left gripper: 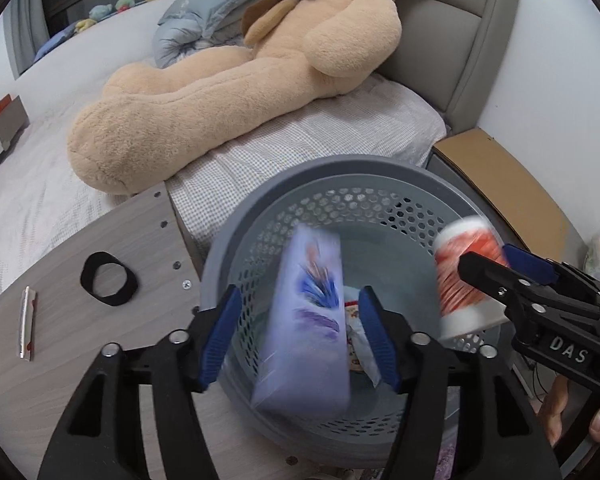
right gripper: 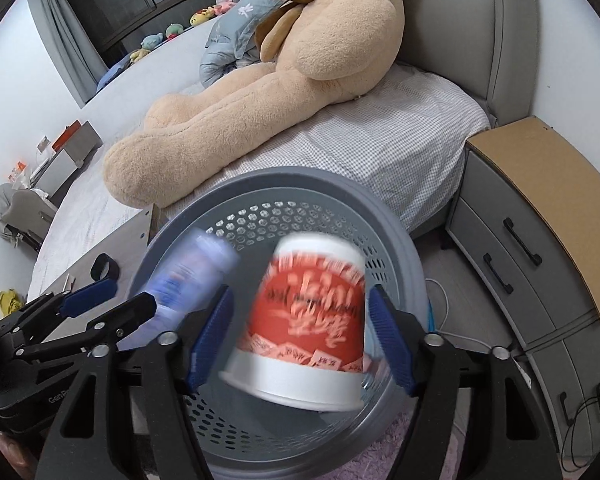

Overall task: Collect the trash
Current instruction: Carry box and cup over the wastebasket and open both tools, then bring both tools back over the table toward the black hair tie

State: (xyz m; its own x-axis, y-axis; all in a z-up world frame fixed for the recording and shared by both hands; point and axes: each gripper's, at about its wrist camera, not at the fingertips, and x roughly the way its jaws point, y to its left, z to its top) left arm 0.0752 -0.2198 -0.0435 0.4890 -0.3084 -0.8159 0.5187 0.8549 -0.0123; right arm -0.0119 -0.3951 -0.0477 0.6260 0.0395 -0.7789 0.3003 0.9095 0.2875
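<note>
A grey perforated waste basket [left gripper: 235, 220] [right gripper: 396, 232] stands on the floor below both grippers. A pale purple carton [left gripper: 308, 320], blurred, hangs tilted over the basket between the blue pads of my left gripper [left gripper: 300, 294], with a gap on each side, so the gripper is open. A red and white paper cup [right gripper: 312, 320], upside down and blurred, sits between the pads of my right gripper [right gripper: 300, 292], also free of them. A crumpled wrapper [left gripper: 356, 320] lies in the basket. Each view also catches the other gripper [left gripper: 488, 254] [right gripper: 131, 294], the cup [left gripper: 464, 272] and the carton [right gripper: 191, 276].
A wooden desk top [left gripper: 59, 320] at the left carries a black ring [left gripper: 107, 278] and a foil strip [left gripper: 27, 324]. Behind the basket is a bed [left gripper: 320, 136] with a big tan plush bear [left gripper: 219, 92]. A grey nightstand [right gripper: 520, 264] topped with cardboard stands at the right.
</note>
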